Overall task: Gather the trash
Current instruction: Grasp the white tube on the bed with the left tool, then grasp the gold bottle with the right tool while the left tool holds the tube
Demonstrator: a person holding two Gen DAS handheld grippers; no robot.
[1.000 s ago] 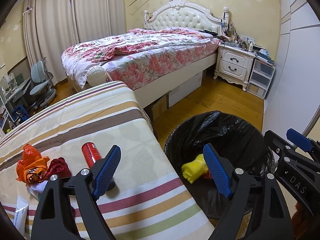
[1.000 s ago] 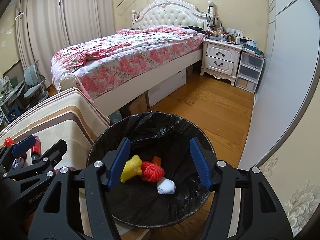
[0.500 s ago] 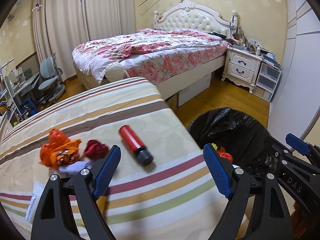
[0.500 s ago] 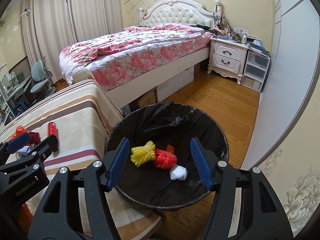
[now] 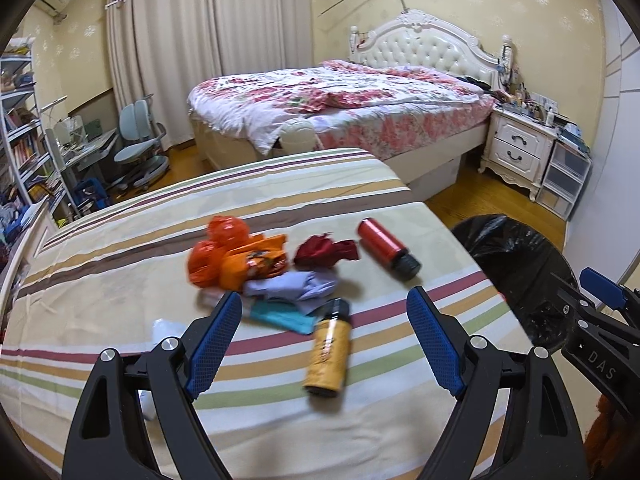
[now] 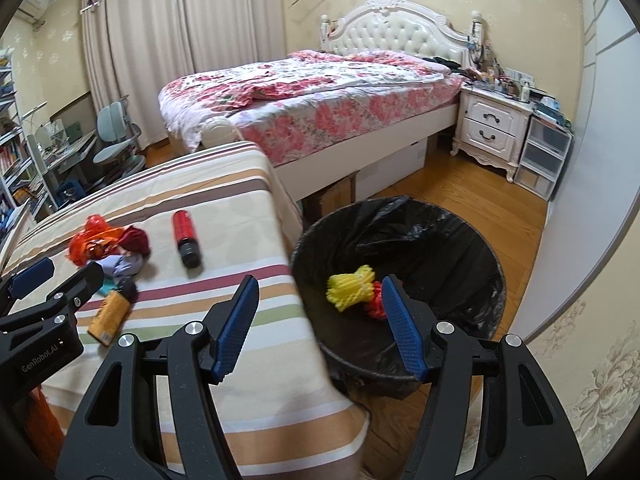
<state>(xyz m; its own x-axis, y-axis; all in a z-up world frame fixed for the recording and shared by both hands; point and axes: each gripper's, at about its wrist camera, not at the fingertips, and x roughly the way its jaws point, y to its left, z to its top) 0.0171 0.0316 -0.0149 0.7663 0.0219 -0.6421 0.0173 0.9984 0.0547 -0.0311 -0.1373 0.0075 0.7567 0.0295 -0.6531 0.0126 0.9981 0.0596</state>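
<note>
Black crinkled liner hides most of the trash bin (image 6: 400, 240), which stands on the floor right of the striped counter (image 5: 280, 200); the right hand-held gripper (image 6: 320, 320) partly covers the yellow (image 6: 350, 288) and red foam nets (image 6: 374, 308) inside. Both hand-held grippers are spread and empty. The left hand-held gripper (image 5: 324, 344) hangs over blurred wrappers (image 5: 240, 260), cloth scraps (image 5: 296, 286) and two cylindrical bottles, tan (image 5: 328, 356) and red (image 5: 386, 242).

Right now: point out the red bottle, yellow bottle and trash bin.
red bottle (image 5: 381, 241), left wrist view, middle of its red body.
yellow bottle (image 5: 329, 354), left wrist view, on its yellow label.
trash bin (image 6: 460, 248), right wrist view, black liner on inner wall.
</note>
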